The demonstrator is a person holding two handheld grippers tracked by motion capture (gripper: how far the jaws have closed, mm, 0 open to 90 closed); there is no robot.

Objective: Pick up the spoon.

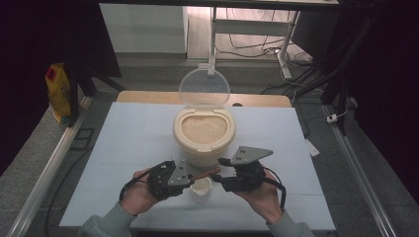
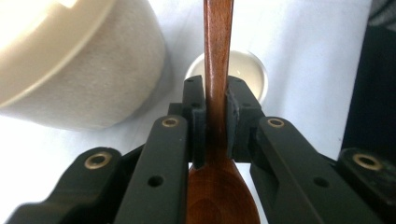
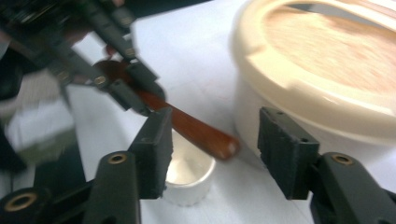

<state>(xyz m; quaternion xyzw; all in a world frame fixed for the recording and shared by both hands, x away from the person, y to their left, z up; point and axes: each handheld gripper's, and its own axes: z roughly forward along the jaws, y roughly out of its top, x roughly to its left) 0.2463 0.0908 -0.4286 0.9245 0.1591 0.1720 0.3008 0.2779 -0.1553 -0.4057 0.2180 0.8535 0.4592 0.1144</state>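
Two claws meet low in the frame: the left claw (image 1: 190, 178) grips a stiff, light, smooth wooden spoon (image 2: 217, 70) at its neck above a small cup (image 1: 201, 188), while the right claw (image 3: 212, 154) gapes wide around the handle's tip.

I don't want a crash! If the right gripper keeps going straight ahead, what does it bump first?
Probably the wooden spoon's handle, held by the left gripper. It lies between the open right gripper's jaws.

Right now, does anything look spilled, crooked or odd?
No spill. One oddity: the left tongs grip the wooden spoon at its neck by the bowl, handle pointing out over the small white cup toward the open right tongs.
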